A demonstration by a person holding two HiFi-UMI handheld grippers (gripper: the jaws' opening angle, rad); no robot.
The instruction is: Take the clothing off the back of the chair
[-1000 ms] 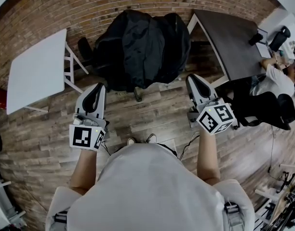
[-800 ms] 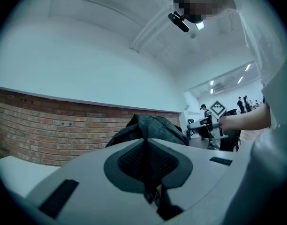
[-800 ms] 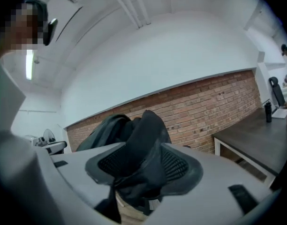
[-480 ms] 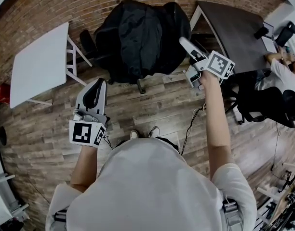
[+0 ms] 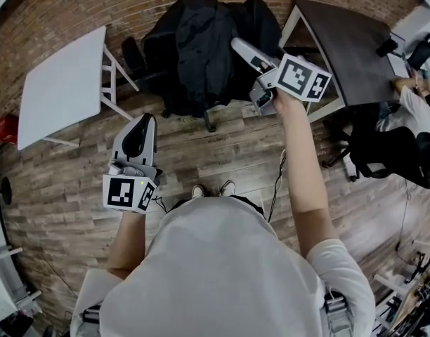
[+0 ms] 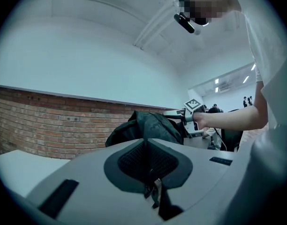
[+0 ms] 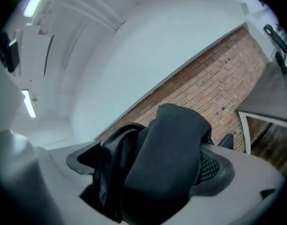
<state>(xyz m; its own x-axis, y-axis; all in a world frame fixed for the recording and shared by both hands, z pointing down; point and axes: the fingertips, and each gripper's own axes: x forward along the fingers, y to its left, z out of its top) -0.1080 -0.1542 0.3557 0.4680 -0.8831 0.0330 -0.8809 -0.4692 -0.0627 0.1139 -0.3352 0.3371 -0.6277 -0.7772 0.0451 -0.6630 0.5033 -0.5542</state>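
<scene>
**A:** First the right gripper (image 5: 244, 72). Jaws?

**B:** Spread wide apart, just been opening. Held out level at arm's length, rolled, marker cube (image 5: 299, 77) facing up. In the right gripper view, dark cloth of the black jacket (image 5: 201, 48) right in the gap between them.

**A:** Clamped on it?

**B:** No. Close against one pad, perhaps touching, hard to tell. No squeeze anywhere.

**A:** And the left gripper (image 5: 141, 121)?

**B:** Pressed together, nothing between. Pointing level toward the jacket, well apart from it, low at the left above the wooden floor (image 5: 215, 160).

**A:** Whereabouts of the jacket?

**B:** Draped over the back of the office chair (image 5: 209, 120), bunched high on top, hanging down both sides. Hides nearly all of the chair, with only an armrest (image 5: 131, 55) at the left and one caster leg below showing.

**A:** Around the chair?

**B:** Backed against the brick wall (image 5: 131, 5). White table (image 5: 60, 90) just to the left, dark table (image 5: 348, 48) to the right, near the right gripper. Past that, at the far right edge, a seated person (image 5: 415, 107) in a white top.
</scene>
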